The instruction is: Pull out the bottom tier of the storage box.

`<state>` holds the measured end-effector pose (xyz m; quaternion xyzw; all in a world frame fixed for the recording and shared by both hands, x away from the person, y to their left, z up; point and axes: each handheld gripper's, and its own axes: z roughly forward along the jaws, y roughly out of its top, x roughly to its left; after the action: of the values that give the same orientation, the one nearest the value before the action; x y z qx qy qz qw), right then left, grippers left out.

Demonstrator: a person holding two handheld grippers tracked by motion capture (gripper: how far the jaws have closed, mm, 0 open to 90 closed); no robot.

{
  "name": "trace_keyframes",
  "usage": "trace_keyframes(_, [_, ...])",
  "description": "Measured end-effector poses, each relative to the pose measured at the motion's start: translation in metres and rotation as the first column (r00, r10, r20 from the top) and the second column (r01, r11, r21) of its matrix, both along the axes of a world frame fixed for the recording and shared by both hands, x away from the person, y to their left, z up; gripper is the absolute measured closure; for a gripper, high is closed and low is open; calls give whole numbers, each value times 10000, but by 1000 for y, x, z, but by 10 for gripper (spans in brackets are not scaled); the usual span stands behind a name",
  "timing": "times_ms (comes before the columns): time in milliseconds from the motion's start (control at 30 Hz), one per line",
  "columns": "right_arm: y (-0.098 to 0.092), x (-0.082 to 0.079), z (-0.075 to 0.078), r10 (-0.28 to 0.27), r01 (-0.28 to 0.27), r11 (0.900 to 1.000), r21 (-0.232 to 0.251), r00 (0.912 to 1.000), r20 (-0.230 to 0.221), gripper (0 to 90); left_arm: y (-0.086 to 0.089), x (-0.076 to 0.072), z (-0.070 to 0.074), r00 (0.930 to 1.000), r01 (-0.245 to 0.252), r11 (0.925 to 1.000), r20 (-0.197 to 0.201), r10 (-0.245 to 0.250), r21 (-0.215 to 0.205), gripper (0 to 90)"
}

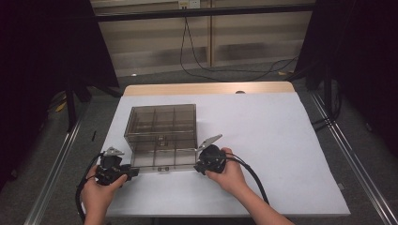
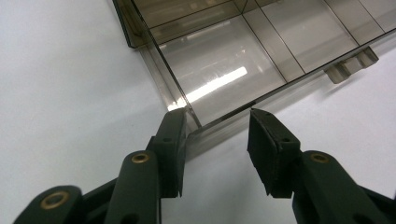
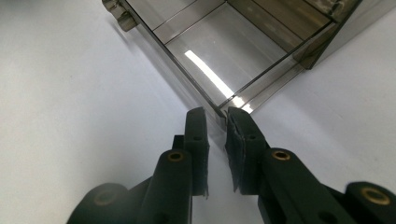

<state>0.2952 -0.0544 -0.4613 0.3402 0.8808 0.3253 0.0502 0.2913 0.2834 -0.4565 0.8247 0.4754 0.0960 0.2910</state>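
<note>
We pinch the smoky organizer box's (image 1: 159, 131) open lid at its near corners: right gripper (image 1: 201, 165) clamped, left gripper (image 1: 133, 172) apart around it.

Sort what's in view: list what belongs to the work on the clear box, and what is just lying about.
In the job:
- smoky clear compartment box, its lid swung open toward the person
- left gripper, jaws apart at the lid's corner
- right gripper, jaws nearly together at the lid's other corner

Lying about:
- white table cover
- black cable on the floor beyond the table
</note>
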Motion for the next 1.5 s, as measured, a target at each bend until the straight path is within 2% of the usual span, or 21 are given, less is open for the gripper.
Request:
trace_keyframes(167, [0, 0, 0, 28, -28, 10000, -41, 10000, -26, 787, -1, 0, 0, 10000, -3, 10000, -38, 3, 37, 572])
trace_keyframes(200, [-1, 0, 0, 186, -186, 9998, -83, 9998, 48, 786, -1, 0, 0, 10000, 12, 10000, -67, -12, 45, 571])
trace_keyframes(600, [1, -2, 0, 9, -11, 9999, -112, 9999, -123, 783, -1, -2, 0, 10000, -12, 10000, -85, 12, -5, 572])
trace_keyframes(800, [0, -2, -1, 172, -172, 9998, -60, 9999, 17, 783, -1, -3, 0, 10000, -13, 10000, -28, 13, 62, 572])
trace_keyframes(1500, [0, -5, -1, 189, -190, 9998, -67, 9997, -168, 783, -1, -5, 0, 10000, 15, 10000, -35, -15, 22, 572])
